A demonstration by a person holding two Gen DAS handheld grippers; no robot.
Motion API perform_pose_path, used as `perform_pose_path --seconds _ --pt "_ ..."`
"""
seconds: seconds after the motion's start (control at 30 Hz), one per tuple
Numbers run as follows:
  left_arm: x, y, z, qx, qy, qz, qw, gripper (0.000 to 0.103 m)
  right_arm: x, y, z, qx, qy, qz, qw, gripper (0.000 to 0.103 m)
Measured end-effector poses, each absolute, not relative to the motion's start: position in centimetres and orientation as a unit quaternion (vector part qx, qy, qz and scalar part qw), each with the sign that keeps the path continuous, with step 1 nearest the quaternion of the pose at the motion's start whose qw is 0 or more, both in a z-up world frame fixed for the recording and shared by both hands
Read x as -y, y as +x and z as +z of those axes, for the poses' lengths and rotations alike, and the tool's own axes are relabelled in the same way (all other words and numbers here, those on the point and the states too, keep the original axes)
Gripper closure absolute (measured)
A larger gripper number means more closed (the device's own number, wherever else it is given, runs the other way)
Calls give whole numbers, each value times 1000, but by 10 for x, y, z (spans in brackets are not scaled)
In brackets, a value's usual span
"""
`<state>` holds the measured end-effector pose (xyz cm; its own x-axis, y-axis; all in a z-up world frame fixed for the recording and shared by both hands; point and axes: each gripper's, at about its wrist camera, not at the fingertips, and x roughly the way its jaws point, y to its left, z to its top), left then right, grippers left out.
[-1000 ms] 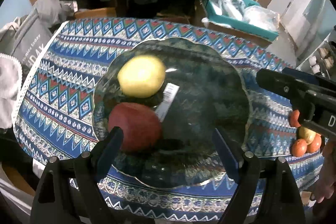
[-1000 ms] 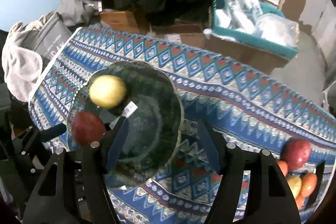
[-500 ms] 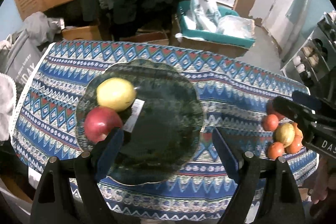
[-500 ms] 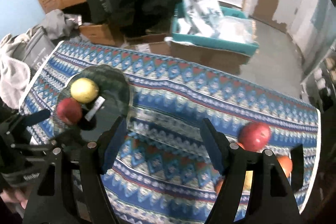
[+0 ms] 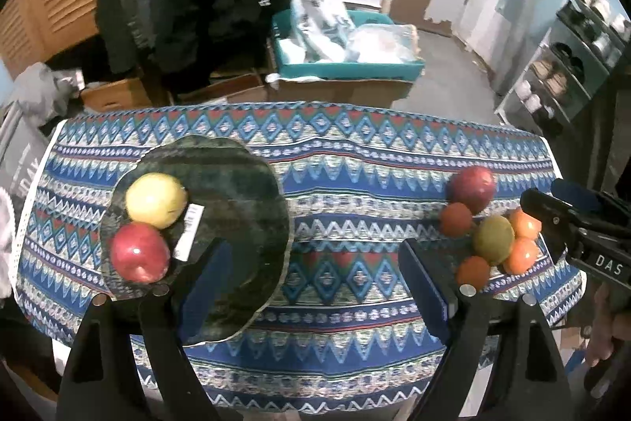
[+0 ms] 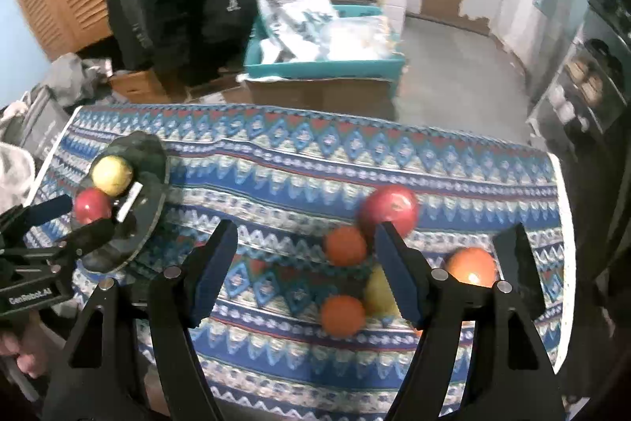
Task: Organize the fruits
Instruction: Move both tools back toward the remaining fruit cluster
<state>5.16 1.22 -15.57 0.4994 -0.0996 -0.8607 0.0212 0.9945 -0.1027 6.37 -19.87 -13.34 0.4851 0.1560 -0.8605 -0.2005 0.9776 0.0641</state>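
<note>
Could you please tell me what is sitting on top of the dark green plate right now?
On the dark green plate sit a yellow apple, a red apple and a white label. The left gripper, open, covers part of the plate's near edge, so anything there is hidden.

Patterned tablecloth [image 5: 355,160], dark plate [image 5: 244,192], loose fruit cluster [image 5: 489,223]

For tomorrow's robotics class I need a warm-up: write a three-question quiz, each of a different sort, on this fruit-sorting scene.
1. True or false: the dark plate holds two fruits.
2. Which fruit lies farthest back in the loose pile? A) red apple B) green-yellow fruit C) an orange
3. Fill in: the left gripper is ____, holding nothing.

Key
1. True: a yellow apple and a red one.
2. A
3. open
</note>
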Motion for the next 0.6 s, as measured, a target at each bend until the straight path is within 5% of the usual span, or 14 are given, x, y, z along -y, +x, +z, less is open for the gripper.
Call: perform_pose_path --seconds 0.6 --pt "69 56 -172 -521 5 -97 848 16 291 44 -160 -516 -1 35 856 30"
